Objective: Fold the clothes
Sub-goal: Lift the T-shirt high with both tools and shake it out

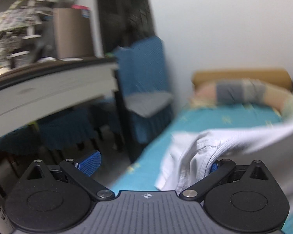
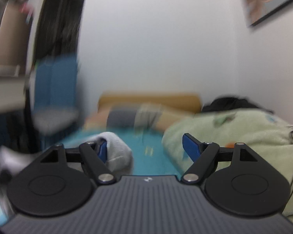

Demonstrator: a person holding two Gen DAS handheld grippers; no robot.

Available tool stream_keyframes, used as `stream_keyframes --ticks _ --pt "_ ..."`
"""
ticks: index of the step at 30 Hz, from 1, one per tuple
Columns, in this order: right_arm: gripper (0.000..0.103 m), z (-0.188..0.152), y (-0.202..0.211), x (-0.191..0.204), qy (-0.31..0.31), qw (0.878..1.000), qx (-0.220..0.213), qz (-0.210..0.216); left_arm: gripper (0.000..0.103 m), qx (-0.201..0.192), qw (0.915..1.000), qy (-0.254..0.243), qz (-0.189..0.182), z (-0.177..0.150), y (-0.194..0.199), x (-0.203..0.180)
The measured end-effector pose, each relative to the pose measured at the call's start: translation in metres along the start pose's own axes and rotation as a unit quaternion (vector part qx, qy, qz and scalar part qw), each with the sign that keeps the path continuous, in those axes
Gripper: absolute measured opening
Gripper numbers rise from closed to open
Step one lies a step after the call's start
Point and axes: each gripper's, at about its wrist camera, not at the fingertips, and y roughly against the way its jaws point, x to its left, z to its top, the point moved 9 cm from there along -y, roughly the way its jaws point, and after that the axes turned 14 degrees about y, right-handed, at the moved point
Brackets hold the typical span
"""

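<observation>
A white garment [image 1: 214,152] with a ribbed collar hangs bunched over the teal bed sheet [image 1: 214,117] in the left wrist view. My left gripper [image 1: 152,163] is open; the collar drapes over its right finger and hides most of that pad. In the right wrist view my right gripper [image 2: 146,148] is open, and a bunched part of the white garment [image 2: 117,146] lies against its left pad [image 2: 102,149]. The views are blurred.
A blue-covered chair [image 1: 144,81] and a desk [image 1: 48,89] stand left of the bed. A pale green blanket [image 2: 234,134], a wooden headboard [image 2: 150,99] and a grey striped pillow [image 1: 242,91] lie at the bed's far end. White wall behind.
</observation>
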Motion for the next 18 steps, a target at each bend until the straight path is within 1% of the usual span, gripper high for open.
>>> stream_keyframes --ticks 1,2,4,5,6,7,9,10,12,15,18 --pt "0.077 -0.009 -0.009 0.006 0.019 0.999 0.032 0.013 0.103 -0.012 0.9998 0.013 0.008 0.009 0.003 0.008" --pt "0.077 -0.018 -0.012 0.009 0.022 0.998 0.053 0.018 0.103 -0.024 0.9992 0.027 0.017 0.017 0.006 0.015" --pt "0.077 -0.035 -0.017 0.014 0.027 0.995 0.093 0.027 0.103 -0.036 0.9987 0.027 0.023 0.036 0.013 0.024" --pt "0.077 -0.034 -0.015 0.012 0.021 0.995 0.098 0.028 0.103 -0.038 0.9987 0.024 0.023 0.047 0.018 0.027" --pt "0.077 -0.027 -0.008 0.008 0.010 0.995 0.092 0.026 0.103 -0.040 0.9987 0.025 0.020 0.058 0.024 0.030" --pt "0.077 -0.014 0.001 0.002 -0.002 0.997 0.077 0.020 0.103 -0.046 0.9985 0.026 0.017 0.073 0.033 0.031" --pt "0.077 0.024 0.026 -0.010 -0.009 0.999 0.037 0.004 0.103 -0.065 0.9974 0.027 0.017 0.105 0.052 0.033" --pt "0.077 0.044 0.039 -0.017 -0.012 1.000 0.016 -0.004 0.103 -0.083 0.9960 0.030 0.014 0.127 0.066 0.034" --pt "0.076 0.095 0.069 -0.038 -0.018 0.999 -0.033 -0.021 0.103 -0.120 0.9919 0.040 0.002 0.173 0.097 0.036" --pt "0.076 0.175 0.123 -0.076 -0.034 0.993 -0.098 -0.051 0.103 -0.170 0.9837 0.056 -0.019 0.248 0.156 0.039" --pt "0.076 0.254 0.185 -0.110 -0.031 0.983 -0.160 -0.080 0.103 -0.215 0.9733 0.070 -0.037 0.325 0.220 0.042"
